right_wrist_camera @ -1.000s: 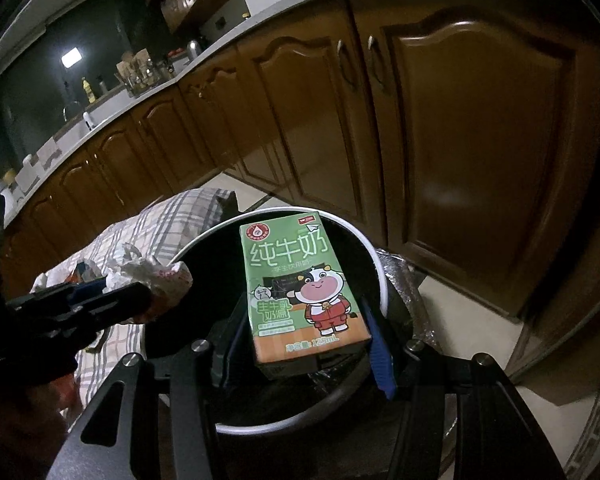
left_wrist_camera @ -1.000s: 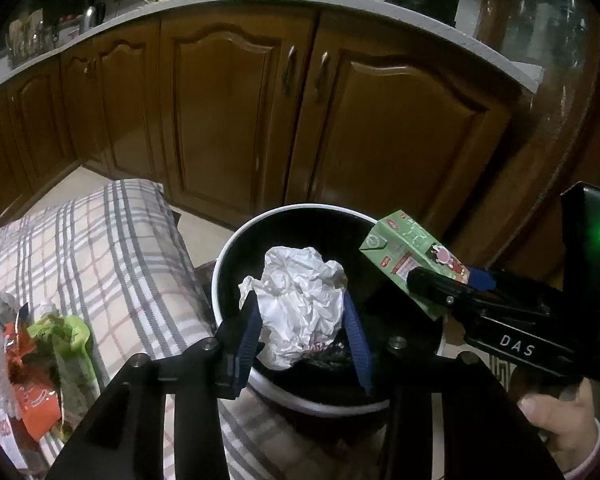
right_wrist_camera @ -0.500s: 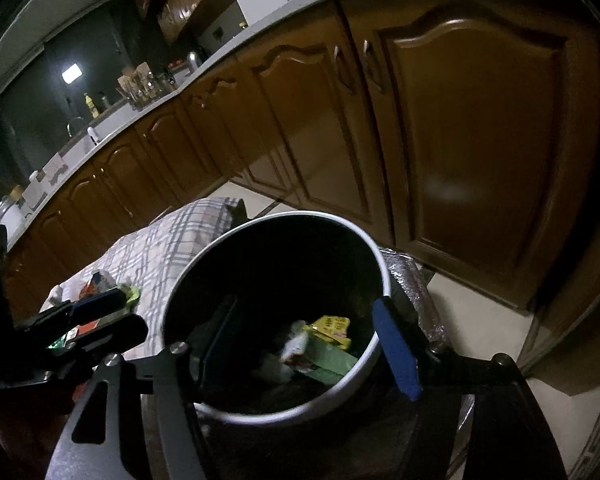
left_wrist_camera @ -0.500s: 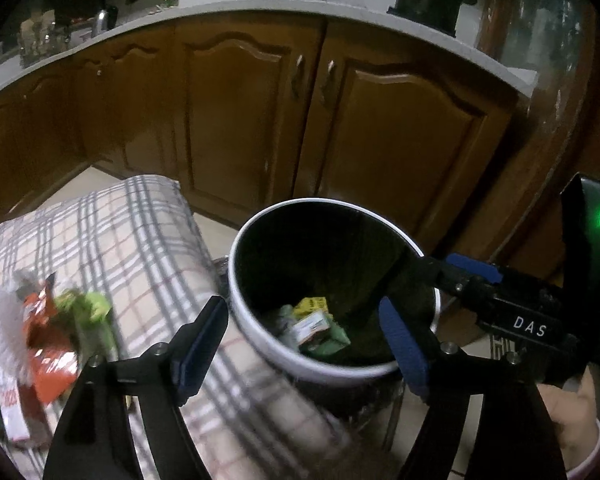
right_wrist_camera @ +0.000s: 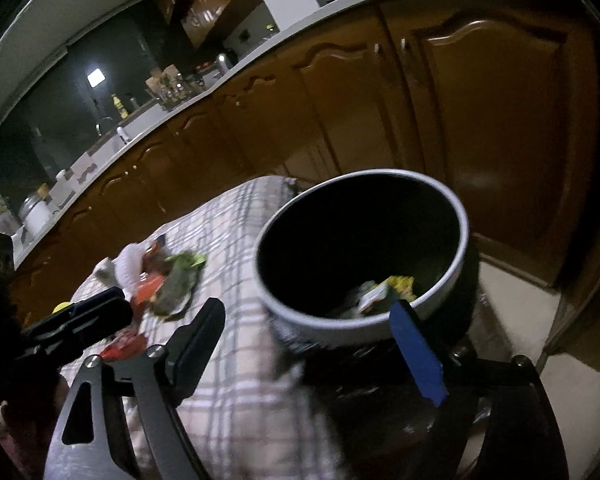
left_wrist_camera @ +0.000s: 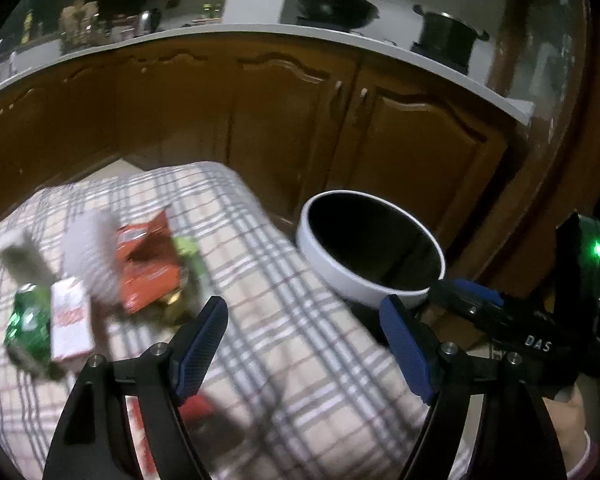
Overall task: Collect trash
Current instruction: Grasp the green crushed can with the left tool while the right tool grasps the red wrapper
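Observation:
A round black bin with a white rim (left_wrist_camera: 332, 276) (right_wrist_camera: 462, 240) stands beside the checked-cloth table (left_wrist_camera: 268, 280) (right_wrist_camera: 236, 248); dropped trash (right_wrist_camera: 384, 290) lies at its bottom. A blurred pile of trash lies on the cloth: a red wrapper (left_wrist_camera: 148, 268), a white carton (left_wrist_camera: 70, 324), a green packet (left_wrist_camera: 28, 320) and a green wrapper (right_wrist_camera: 182, 270). My left gripper (left_wrist_camera: 304, 344) is open and empty over the cloth, right of the pile. My right gripper (right_wrist_camera: 312, 348) is open and empty at the bin's near rim.
Brown kitchen cabinets (left_wrist_camera: 292, 128) under a white counter (left_wrist_camera: 420, 60) stand close behind the bin. A wok (left_wrist_camera: 332, 4) and a pot (left_wrist_camera: 446, 38) sit on the counter. Pale floor tile (right_wrist_camera: 516, 300) shows right of the bin.
A second ago my left gripper held crumpled white paper and my right a green milk carton over the bin. Both opened and dropped them in, then swung left toward the table.

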The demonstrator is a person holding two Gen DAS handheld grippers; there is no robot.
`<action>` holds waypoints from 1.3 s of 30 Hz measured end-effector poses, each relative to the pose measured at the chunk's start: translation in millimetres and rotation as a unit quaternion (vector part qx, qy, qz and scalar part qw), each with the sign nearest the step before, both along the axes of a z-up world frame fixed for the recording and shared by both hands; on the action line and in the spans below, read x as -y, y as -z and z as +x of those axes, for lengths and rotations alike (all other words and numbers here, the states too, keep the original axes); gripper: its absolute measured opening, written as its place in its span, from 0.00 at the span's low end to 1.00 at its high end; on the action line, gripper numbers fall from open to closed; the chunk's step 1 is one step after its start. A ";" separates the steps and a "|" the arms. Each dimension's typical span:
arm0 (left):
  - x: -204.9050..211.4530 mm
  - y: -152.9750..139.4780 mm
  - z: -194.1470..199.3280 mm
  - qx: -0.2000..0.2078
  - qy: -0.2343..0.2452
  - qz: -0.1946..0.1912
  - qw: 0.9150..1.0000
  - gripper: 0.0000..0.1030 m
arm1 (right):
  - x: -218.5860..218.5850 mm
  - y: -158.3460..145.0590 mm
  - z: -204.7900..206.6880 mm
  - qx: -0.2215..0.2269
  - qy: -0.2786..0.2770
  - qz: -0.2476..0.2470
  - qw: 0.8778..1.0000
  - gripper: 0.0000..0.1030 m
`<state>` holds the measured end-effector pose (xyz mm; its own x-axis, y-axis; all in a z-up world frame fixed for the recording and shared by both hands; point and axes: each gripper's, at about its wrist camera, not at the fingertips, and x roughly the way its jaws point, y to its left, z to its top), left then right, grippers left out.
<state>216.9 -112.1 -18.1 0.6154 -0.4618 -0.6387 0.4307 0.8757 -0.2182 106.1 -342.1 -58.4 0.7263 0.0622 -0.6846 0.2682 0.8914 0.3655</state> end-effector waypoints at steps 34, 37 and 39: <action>-191.5 26.9 -33.6 -0.050 -0.180 -0.032 0.982 0.77 | -173.3 23.4 26.2 -0.015 -0.135 0.040 0.990 0.85; -195.2 31.0 -24.4 -0.047 -0.188 -0.020 0.981 0.82 | -178.9 26.4 32.9 -0.018 -0.140 0.040 0.989 0.85; -197.6 36.0 -15.5 -0.052 -0.190 -0.019 0.980 0.82 | -182.2 29.6 38.2 -0.021 -0.143 0.041 0.989 0.85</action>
<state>201.3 85.5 -54.1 0.6803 -0.2361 -0.6939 0.0481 0.9590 -0.2792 144.2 -159.8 -88.0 0.6414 0.3171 -0.6986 0.0260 0.9011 0.4329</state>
